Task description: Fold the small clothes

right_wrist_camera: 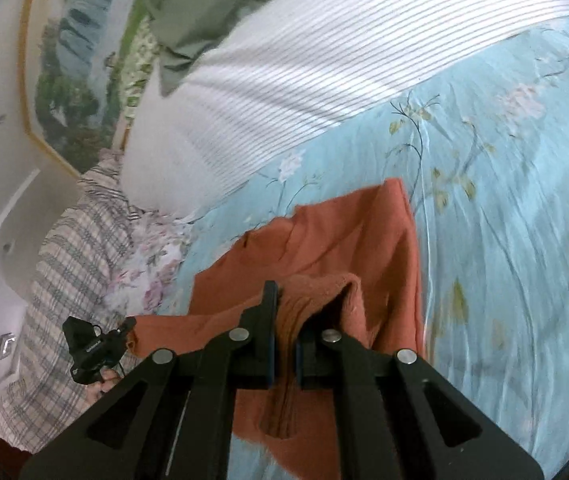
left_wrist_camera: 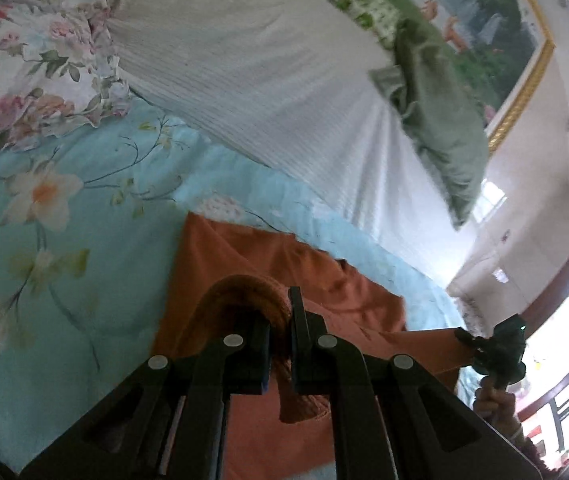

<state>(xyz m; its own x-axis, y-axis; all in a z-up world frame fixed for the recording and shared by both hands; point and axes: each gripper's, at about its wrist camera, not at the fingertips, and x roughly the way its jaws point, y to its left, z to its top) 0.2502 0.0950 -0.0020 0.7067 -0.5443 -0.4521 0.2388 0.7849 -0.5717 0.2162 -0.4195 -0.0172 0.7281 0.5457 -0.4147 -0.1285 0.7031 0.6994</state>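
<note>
An orange garment (left_wrist_camera: 284,272) hangs over a light blue floral bedsheet (left_wrist_camera: 64,240). My left gripper (left_wrist_camera: 282,332) is shut on a ribbed edge of the garment, which bunches between its jaws. My right gripper (right_wrist_camera: 284,320) is shut on another bunched edge of the same orange garment (right_wrist_camera: 344,240). The cloth is stretched between the two grippers. The right gripper (left_wrist_camera: 496,352) shows at the lower right of the left wrist view, and the left gripper (right_wrist_camera: 96,350) shows at the lower left of the right wrist view. The lower part of the garment is hidden behind the gripper bodies.
A white striped pillow (left_wrist_camera: 264,80) lies on the bed behind the garment. A green cloth (left_wrist_camera: 436,120) lies on it. A pink floral pillow (left_wrist_camera: 36,72) and a plaid cover (right_wrist_camera: 76,260) lie at the side. A framed landscape picture (right_wrist_camera: 72,72) hangs on the wall. A window (left_wrist_camera: 564,340) is near.
</note>
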